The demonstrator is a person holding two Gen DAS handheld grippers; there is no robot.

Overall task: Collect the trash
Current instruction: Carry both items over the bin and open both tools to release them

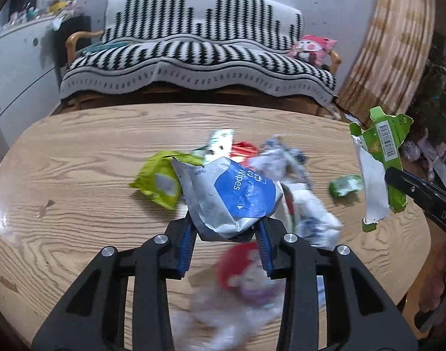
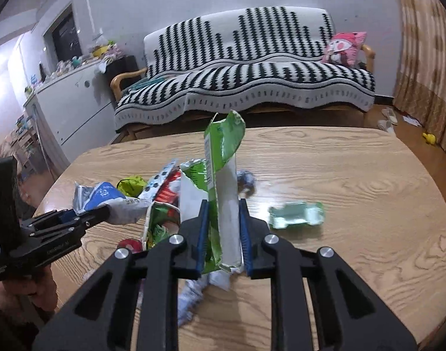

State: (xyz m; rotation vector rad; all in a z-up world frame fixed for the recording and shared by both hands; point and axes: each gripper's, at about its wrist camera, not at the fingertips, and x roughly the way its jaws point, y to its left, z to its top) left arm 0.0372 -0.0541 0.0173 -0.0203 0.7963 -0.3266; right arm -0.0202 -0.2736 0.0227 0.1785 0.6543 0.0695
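My left gripper [image 1: 226, 231] is shut on a crumpled blue and white wipes packet [image 1: 231, 196], held above the wooden table [image 1: 91, 158]; the same left gripper [image 2: 97, 215] shows at the left in the right wrist view with the wipes packet [image 2: 106, 200] in it. My right gripper [image 2: 223, 222] is shut on a torn green and white carton [image 2: 220, 181], standing upright between its pads. That carton [image 1: 378, 163] hangs at the right in the left wrist view. A pile of wrappers [image 1: 284, 163] lies on the table under both grippers.
A yellow-green pouch [image 1: 158, 181] and a small green wrapper [image 1: 344, 185] lie apart from the pile; that wrapper [image 2: 297, 215] sits right of my right gripper. A red-topped toy or wrapper [image 1: 246, 266] lies near. A striped sofa [image 2: 252, 79] stands beyond the table's far edge.
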